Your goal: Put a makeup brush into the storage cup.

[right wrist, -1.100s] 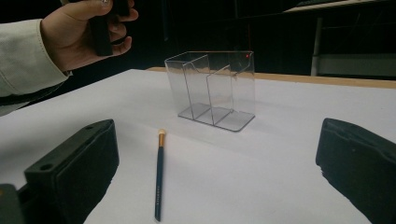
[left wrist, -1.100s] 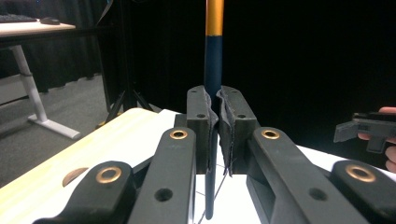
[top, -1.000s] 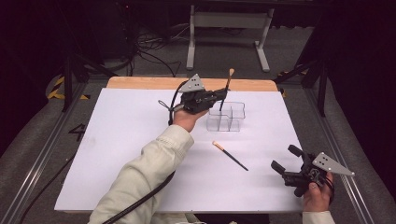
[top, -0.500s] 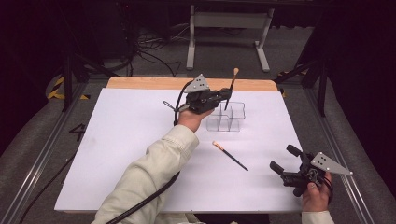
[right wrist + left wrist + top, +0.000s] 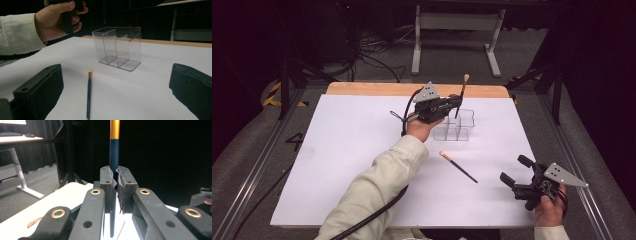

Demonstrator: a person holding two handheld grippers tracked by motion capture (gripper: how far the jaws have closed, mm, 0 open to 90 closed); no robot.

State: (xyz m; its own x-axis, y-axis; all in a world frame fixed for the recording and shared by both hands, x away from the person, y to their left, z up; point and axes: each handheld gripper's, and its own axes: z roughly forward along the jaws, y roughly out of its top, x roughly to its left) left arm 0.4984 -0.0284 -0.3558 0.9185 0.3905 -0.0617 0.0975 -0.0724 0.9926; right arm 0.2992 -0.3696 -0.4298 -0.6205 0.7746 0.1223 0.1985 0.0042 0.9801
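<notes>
The left tool (image 5: pixel 451 104) is clamped on a slim dark brush (image 5: pixel 114 157), upright over the clear holder (image 5: pixel 458 125); the brush's top is cut off in its own view. The right tool (image 5: pixel 518 172), jaws apart and empty, sits near the white surface's (image 5: pixel 347 150) edge. A second brush (image 5: pixel 88 95) lies flat between them.

The left gripper (image 5: pixel 455 101), clamped on an upright makeup brush (image 5: pixel 461 95), has edged slightly toward 3 o'clock across the table. The brush's lower end now hangs above the clear acrylic organizer (image 5: pixel 457 125).
</notes>
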